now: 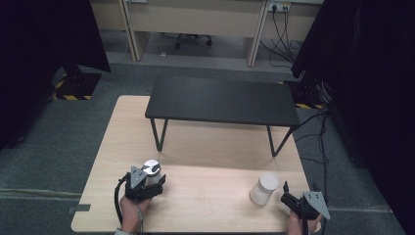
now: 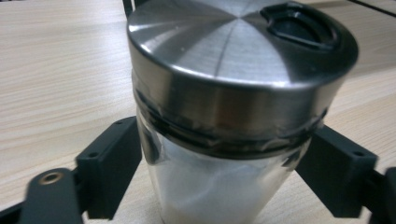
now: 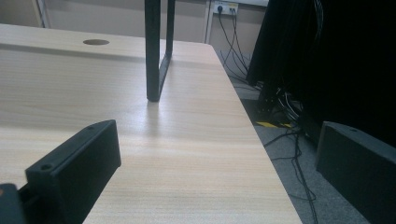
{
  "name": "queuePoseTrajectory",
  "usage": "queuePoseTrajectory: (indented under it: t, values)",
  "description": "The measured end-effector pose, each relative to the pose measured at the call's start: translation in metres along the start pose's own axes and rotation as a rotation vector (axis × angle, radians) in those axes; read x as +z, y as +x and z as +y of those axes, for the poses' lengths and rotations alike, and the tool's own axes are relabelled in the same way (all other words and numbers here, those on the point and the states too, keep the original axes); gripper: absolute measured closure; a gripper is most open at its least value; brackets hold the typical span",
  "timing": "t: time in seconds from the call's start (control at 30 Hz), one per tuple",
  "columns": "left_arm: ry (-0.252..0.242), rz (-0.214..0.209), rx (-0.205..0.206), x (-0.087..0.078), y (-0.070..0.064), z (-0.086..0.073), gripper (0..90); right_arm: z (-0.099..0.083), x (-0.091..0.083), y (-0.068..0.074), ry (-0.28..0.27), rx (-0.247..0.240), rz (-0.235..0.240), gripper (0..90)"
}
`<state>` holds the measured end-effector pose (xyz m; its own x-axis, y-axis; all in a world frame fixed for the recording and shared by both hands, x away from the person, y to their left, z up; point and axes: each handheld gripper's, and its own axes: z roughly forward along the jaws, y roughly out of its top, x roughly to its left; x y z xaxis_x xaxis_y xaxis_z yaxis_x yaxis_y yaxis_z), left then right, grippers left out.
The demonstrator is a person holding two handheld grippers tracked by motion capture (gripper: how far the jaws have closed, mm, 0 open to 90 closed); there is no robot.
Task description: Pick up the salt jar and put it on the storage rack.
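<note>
1. Steel-lidded glass jar [image 2: 224, 116] stands upright, lower left of the high view, on the wooden table [image 1: 205, 196]; my left gripper [image 1: 147, 183] is clamped on its glass body, a jaw touching each side.
2. White cylinder [image 1: 264, 188] stands lower right, just beside my right gripper [image 1: 293, 200], not touching.
3. Right gripper's jaws spread wide, holding nothing.
4. Black low bench [image 1: 222, 100] stands on the table at centre frame, well beyond both; its leg [image 3: 156, 51] rises ahead in the right gripper view.
</note>
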<state>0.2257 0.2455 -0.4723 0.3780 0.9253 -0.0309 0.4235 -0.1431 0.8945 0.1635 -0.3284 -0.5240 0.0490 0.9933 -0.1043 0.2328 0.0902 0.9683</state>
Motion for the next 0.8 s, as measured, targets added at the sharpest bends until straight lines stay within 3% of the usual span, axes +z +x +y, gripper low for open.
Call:
queuePoseTrajectory:
  t: [0.27,0.8]
  values:
    - [0.001,0.020,0.027,-0.0005,-0.0041,-0.0001,30.5,0.0007,0.0003,0.0003,0.004,-0.002,0.000,0.4]
    - [0.006,0.014,0.051,-0.0024,-0.0042,0.0012,31.0,0.0006,0.0004,0.0006,0.004,-0.006,-0.001,0.5]
